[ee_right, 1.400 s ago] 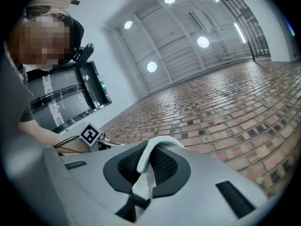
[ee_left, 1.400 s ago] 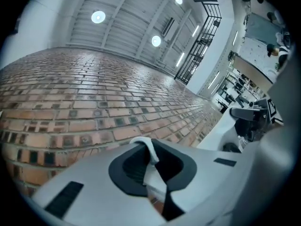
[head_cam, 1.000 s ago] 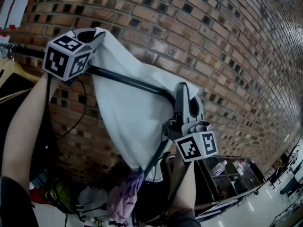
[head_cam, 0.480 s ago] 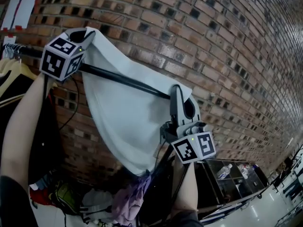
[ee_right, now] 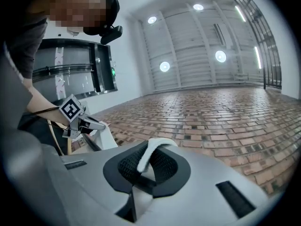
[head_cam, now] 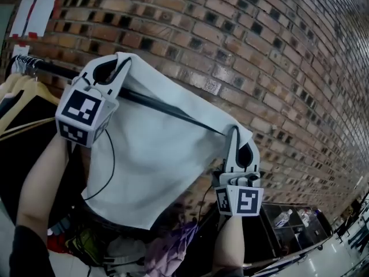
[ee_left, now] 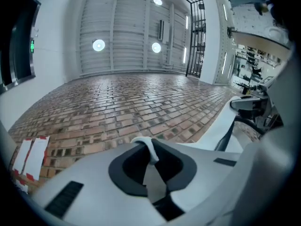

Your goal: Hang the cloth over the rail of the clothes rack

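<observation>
Almost there: cloth [head_cam: 150, 166] mid-frame, spread across rail [head_cam: 173, 111], top edge above it, bulk hanging below. Left gripper [head_cam: 115, 65] and right gripper [head_cam: 236, 137] each pinch a top corner. Remaining, likely: settle edge over rail, release.

The cloth [head_cam: 150, 172] is pale, matt fabric; the rail [head_cam: 167, 109] looks like smooth black metal; the wall [head_cam: 248, 45] is rough matt brick; the right gripper [head_cam: 236, 134] is matt grey plastic with dark textured pads [ee_right: 127, 166]; the hangers [head_cam: 24, 92] are smooth pale wood.
</observation>
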A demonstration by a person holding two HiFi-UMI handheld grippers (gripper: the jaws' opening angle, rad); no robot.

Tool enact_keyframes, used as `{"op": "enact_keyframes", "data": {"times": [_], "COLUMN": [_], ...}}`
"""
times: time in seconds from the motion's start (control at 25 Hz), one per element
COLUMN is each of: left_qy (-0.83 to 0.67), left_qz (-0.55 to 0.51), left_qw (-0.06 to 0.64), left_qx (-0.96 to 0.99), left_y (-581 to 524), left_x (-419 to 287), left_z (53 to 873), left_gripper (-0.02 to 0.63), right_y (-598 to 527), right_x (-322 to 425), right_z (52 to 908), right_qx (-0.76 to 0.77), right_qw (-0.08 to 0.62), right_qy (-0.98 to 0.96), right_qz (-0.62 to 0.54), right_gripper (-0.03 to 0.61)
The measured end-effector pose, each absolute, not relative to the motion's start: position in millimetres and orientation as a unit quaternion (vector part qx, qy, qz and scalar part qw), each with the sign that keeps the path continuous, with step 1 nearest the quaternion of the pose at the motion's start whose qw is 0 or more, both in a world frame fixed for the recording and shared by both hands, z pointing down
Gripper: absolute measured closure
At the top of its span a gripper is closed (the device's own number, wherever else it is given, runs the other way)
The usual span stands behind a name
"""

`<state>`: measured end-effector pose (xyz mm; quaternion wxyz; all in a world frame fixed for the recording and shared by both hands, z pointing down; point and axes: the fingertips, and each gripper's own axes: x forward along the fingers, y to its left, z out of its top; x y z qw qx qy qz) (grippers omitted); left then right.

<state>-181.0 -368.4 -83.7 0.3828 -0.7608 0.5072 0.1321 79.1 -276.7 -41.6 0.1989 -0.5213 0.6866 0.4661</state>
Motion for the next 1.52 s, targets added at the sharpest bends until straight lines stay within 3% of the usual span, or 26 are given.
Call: {"op": "enact_keyframes", "data": {"times": [0.24, 0.4, 0.56, 0.72, 0.92, 1.52], "left_qy": [0.465, 0.455, 0.461, 0.459, 0.459, 0.493], "left_qz": [0.144, 0.206, 0.199, 0.194, 0.156, 0.157], "left_qw": [0.41, 0.388, 0.381, 0.319, 0.339, 0.288], "left_qx": [-0.771, -0.775, -0.777, -0.806, -0.806, -0.806], "left_y": [-356.5, -338.1, -335.5, -355.9, -364.2, -375.5], "left_x": [-189.2, -199.9, -200.8, -219.0, -222.6, -217.4], "left_z": [-70.4, -36.0, 13.3, 61.0, 97.9, 221.5], "left_gripper": [0.577, 0.577, 0.577, 0.578, 0.577, 0.577], "right_y": [-274.3, -268.6, -261.9, -283.3, -290.1, -287.3], "right_x": [72.9, 73.5, 67.8, 87.1, 89.5, 85.3], "right_z": [-33.9, -10.3, 18.7, 62.1, 97.6, 205.7], "right_qx": [-0.515, -0.524, -0.522, -0.551, -0.566, -0.609], "right_qw": [0.224, 0.23, 0.249, 0.232, 0.202, 0.169], "right_qy": [0.682, 0.672, 0.673, 0.687, 0.684, 0.659], "right_qz": [0.469, 0.47, 0.461, 0.412, 0.413, 0.408], "right_gripper": [0.553, 0.554, 0.553, 0.552, 0.552, 0.552]}}
